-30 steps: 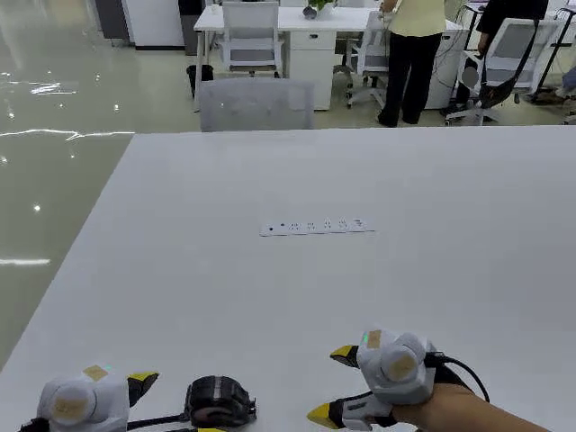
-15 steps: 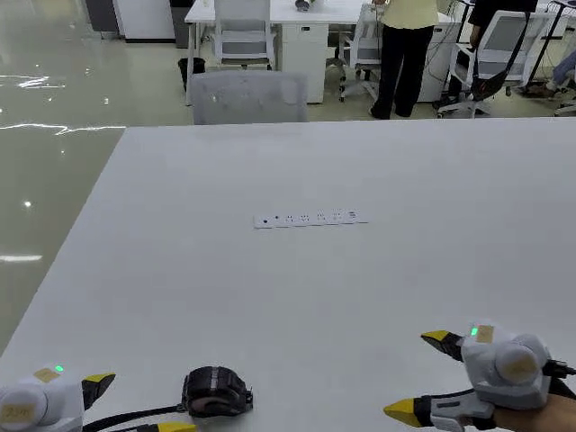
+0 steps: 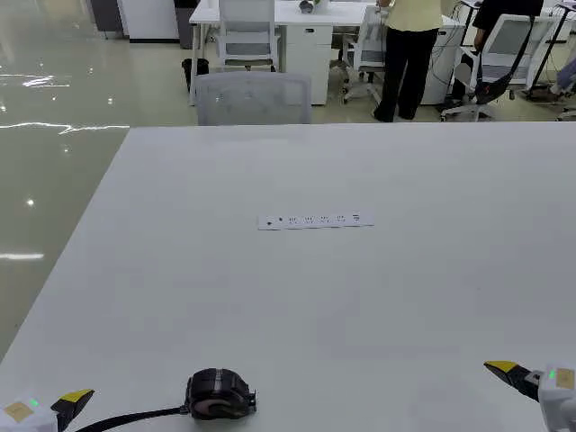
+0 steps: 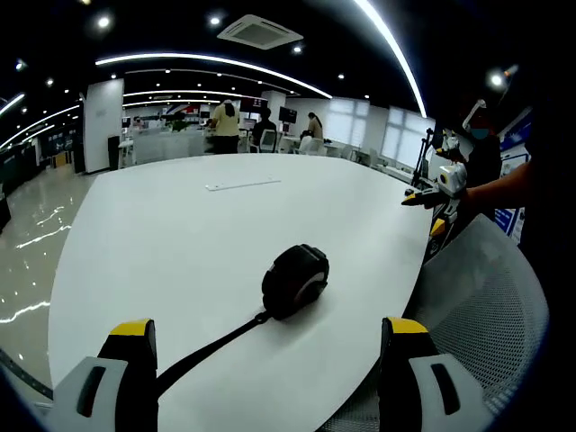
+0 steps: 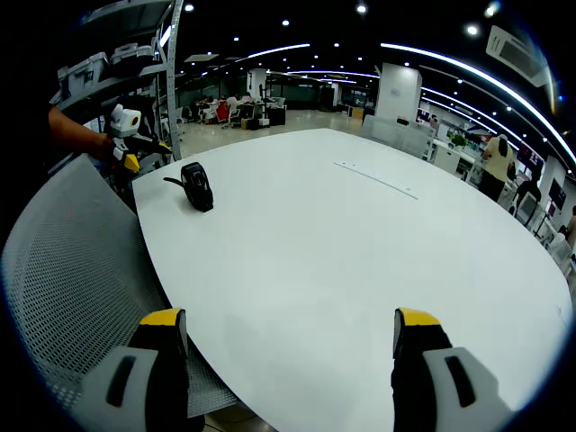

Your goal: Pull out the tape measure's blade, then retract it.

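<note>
Near edge of table [image 3: 297, 297], left side: tape measure [image 3: 219, 394] lying just ahead of left gripper [image 4: 268, 329], strap [image 4: 216, 346] trailing toward its spread jaws. Right gripper [image 5: 290, 317] far right, well apart, likewise spread.

Black tape measure [image 3: 219, 394], strap [image 3: 135, 419] leftward, by the white table [image 3: 360, 297]'s near edge

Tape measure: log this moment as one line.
tape measure: on table, blade not out | left gripper: open, strap between its jaws | right gripper: open, empty
</note>
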Demonstrator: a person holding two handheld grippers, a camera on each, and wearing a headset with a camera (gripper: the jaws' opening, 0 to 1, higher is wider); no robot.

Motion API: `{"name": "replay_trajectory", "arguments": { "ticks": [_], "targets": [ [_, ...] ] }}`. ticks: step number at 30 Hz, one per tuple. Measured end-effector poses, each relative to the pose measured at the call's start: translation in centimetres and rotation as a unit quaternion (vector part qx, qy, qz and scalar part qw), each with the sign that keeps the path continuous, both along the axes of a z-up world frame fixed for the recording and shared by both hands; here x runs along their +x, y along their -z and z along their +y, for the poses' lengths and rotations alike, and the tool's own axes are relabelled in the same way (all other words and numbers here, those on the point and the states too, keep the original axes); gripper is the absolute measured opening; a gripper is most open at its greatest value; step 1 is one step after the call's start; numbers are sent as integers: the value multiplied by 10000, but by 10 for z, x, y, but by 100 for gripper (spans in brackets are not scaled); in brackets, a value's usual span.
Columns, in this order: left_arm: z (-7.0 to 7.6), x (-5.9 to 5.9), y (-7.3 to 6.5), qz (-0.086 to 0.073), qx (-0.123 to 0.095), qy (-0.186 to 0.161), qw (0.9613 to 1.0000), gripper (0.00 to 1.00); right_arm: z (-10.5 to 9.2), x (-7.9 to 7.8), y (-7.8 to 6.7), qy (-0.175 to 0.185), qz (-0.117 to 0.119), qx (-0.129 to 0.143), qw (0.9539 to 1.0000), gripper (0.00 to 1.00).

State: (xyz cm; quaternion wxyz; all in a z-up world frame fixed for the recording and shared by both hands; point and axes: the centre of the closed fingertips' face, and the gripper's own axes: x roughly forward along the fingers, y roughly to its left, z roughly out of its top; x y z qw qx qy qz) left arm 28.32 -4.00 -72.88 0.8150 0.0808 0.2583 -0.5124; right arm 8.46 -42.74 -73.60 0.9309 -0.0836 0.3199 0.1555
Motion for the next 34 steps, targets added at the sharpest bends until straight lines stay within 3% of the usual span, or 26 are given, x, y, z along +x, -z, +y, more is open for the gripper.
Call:
{"name": "replay_trajectory", "arguments": {
  "ticks": [7,13,21,25,27,32,34],
  "targets": [
    [-4,-7,1,-21,179,133,9997,100,0,-9,10,19,13,68,10000,97],
    [-6,-8,-7,-31,55,135,9999,100,-1,-9,9,-9,19,45,10000,98],
    [-6,-11,-3,9,122,160,9998,100,-2,-10,9,2,32,41,10000,97],
    [-9,-10,-10,-102,-7,215,9997,100,-3,-10,8,8,28,9,10000,97],
    [-12,-12,-10,-33,22,253,9997,100,-3,-11,8,23,40,-7,10000,97],
    [-10,-8,-6,-60,98,160,9998,100,-4,-11,10,26,66,3,10000,97],
    [-11,-10,-7,17,44,147,9999,100,-2,-11,10,33,70,9,10000,97]
  ]
}}
